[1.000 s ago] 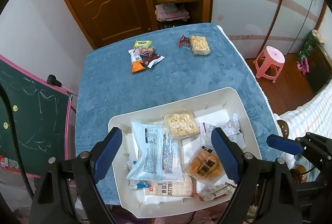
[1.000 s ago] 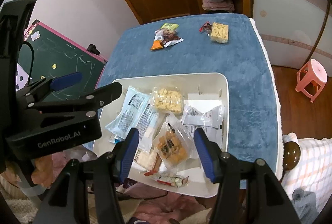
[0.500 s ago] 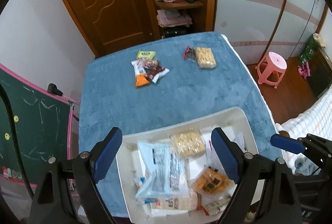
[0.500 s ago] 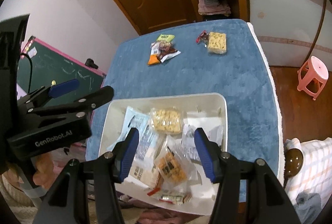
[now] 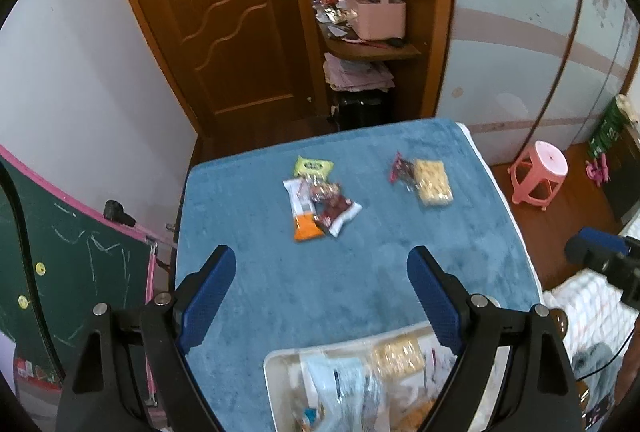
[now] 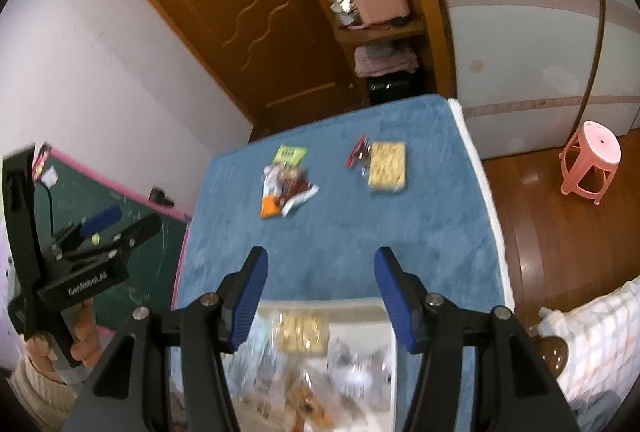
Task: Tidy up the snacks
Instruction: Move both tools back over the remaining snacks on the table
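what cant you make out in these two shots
- White tray, left wrist view: near part cut off by the bottom edge and the left claw.
- Tray snacks, right wrist view: motion blur; the right claw covers some.
- Far snack pile: print too small to read.

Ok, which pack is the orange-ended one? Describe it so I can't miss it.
On the blue table cover, find the far left cluster of snacks. The orange-ended pack is the long white one there, below the green packet and partly under a dark red one.
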